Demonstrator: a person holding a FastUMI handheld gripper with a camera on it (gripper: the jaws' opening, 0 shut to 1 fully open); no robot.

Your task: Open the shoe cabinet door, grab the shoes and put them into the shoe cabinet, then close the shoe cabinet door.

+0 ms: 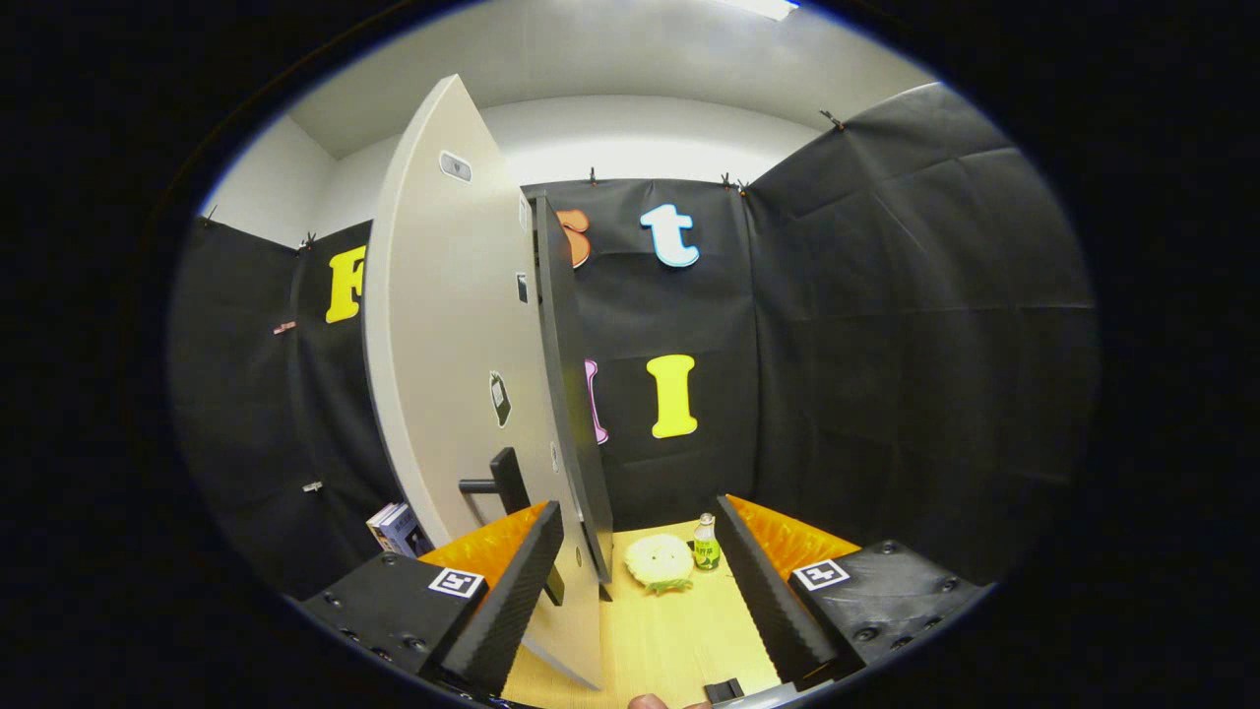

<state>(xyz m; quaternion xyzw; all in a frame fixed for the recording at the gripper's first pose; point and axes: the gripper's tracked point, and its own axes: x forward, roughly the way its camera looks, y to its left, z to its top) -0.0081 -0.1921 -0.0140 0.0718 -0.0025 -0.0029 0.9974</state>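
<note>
my jaws (640,581) wide open, holding nothing. cabinet door (448,374) stands open, edge-on, its lower edge between my fingers by the left one; black handle (502,484) just above the left finger. on the worktop (660,640) beyond: yellow plush (660,563) touching a small green bottle (706,543). books (397,529) left of door.

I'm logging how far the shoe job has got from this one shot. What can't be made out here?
- Cabinet inside: the open door, swung edge-on in the gripper view, hides it, so shoes stored or not is unknown.
- Handle: partly behind the left finger.
- Books: mostly cut off by the door.
- Bottle label: too small.
- Gripper: open, gripping nothing; the door edge passes between the fingers.
</note>
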